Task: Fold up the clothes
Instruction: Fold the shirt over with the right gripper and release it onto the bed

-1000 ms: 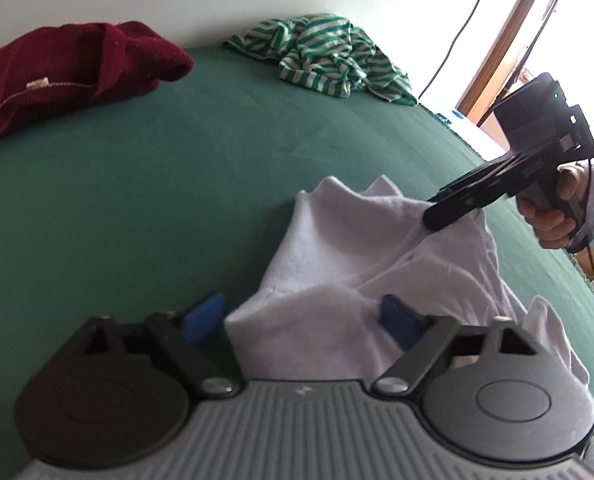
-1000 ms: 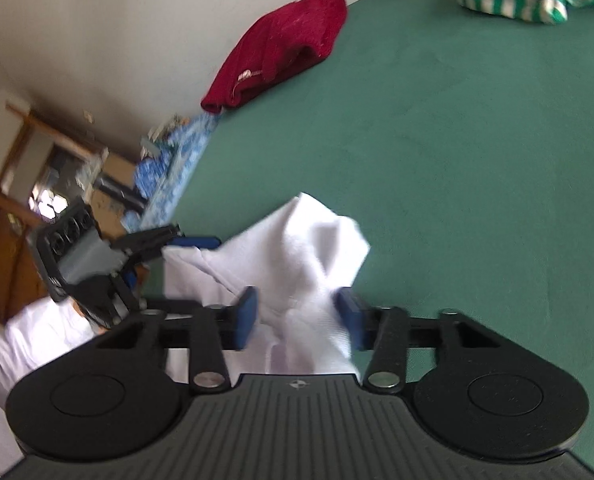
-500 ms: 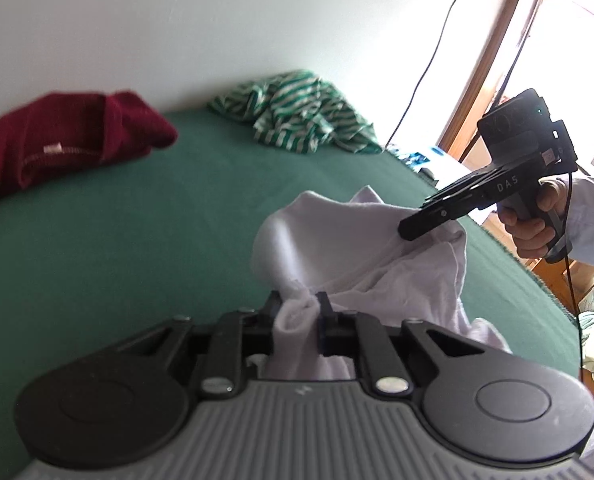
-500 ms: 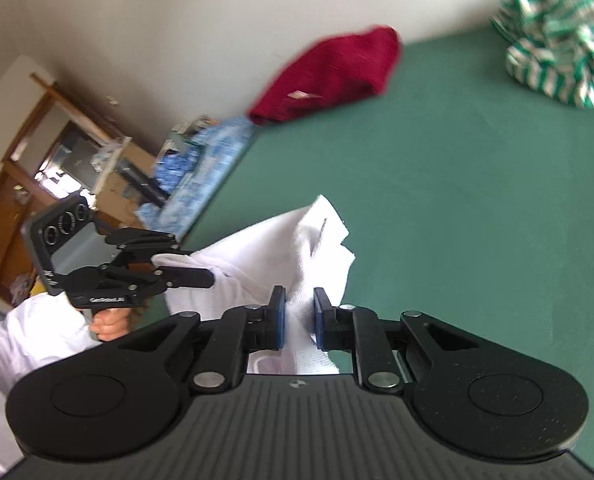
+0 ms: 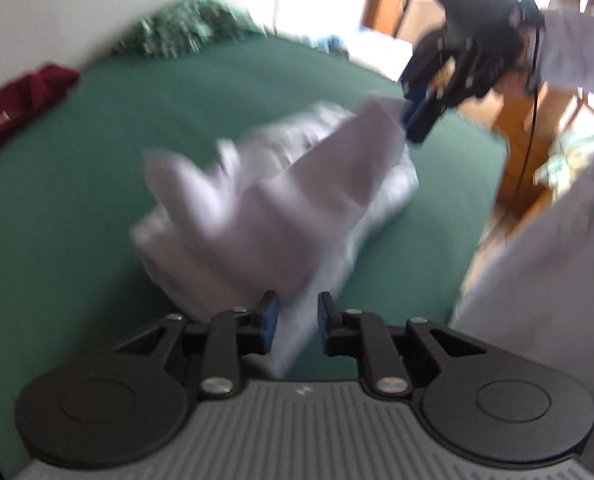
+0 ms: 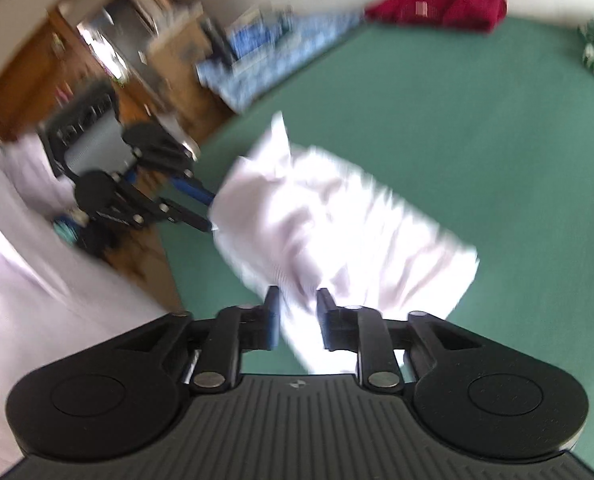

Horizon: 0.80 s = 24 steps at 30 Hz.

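The white garment (image 5: 281, 200) lies bunched on the green table (image 5: 97, 200), blurred by motion. My left gripper (image 5: 297, 326) is open; a strip of the white cloth runs between its fingers, with a gap beside the right finger. In the right wrist view the white garment (image 6: 337, 232) spreads ahead of my right gripper (image 6: 297, 320), which is open with cloth lying between its fingers. The right gripper (image 5: 417, 116) shows at the garment's far right corner. The left gripper (image 6: 211, 212) shows with fingers spread at the garment's left edge.
A dark red garment (image 5: 21, 100) and a green striped garment (image 5: 189, 32) lie at the table's far side. A person's white sleeve (image 5: 545, 260) fills the right. Wooden furniture (image 6: 37, 80) and a blue patterned cloth (image 6: 273, 56) stand beyond the table's left edge.
Both grippers were shut on the lifted white garment half a second ago. Now their fingers have parted, the garment has come down onto the table, and both views have swung fast.
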### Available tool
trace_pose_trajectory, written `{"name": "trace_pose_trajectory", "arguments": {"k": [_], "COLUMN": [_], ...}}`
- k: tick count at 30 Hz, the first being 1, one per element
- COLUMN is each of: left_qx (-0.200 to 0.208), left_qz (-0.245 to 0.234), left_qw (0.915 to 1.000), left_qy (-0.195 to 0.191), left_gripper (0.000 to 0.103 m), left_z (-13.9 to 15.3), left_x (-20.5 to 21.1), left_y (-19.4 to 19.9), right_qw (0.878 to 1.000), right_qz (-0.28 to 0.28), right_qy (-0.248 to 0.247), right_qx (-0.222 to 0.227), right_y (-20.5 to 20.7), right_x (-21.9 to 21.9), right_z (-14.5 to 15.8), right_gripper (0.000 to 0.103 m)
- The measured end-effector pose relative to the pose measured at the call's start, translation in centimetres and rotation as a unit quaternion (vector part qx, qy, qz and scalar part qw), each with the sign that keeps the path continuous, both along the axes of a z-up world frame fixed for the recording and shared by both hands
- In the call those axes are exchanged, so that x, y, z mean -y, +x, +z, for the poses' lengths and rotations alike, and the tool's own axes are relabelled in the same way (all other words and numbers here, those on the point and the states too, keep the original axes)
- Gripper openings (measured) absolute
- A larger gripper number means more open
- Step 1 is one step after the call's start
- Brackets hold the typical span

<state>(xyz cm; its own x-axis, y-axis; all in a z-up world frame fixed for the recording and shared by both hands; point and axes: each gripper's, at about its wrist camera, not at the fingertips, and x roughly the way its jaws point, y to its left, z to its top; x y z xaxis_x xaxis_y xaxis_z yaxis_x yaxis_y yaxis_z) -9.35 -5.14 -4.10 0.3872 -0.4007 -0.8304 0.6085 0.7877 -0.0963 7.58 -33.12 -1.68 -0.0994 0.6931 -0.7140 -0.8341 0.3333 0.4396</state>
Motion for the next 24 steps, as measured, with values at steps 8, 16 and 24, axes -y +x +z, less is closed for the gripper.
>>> {"name": "trace_pose_trajectory", "arguments": {"k": [8, 16, 24], "left_qx": [0.104, 0.101, 0.074], "left_qz": [-0.004, -0.028, -0.062], "left_qw": [0.9941, 0.9928, 0.9945], "left_qy": [0.030, 0.058, 0.042], "left_gripper": [0.068, 0.044, 0.039], "left_z": [3.2, -0.9, 0.7], "left_x": [1.5, 5.1, 4.0], "left_y": [-1.1, 2.7, -0.7], "right_qw": [0.984, 0.982, 0.986], "right_qz": [-0.151, -0.169, -0.161], "right_qy": [0.071, 0.062, -0.014], "right_qx": [0.058, 0.061, 0.048], "right_y": [-2.2, -3.8, -5.1], "right_x": [2.4, -0.7, -0.8], "right_z": [1.8, -1.7, -1.7], "right_gripper": [0.049, 0.045, 0.025]}}
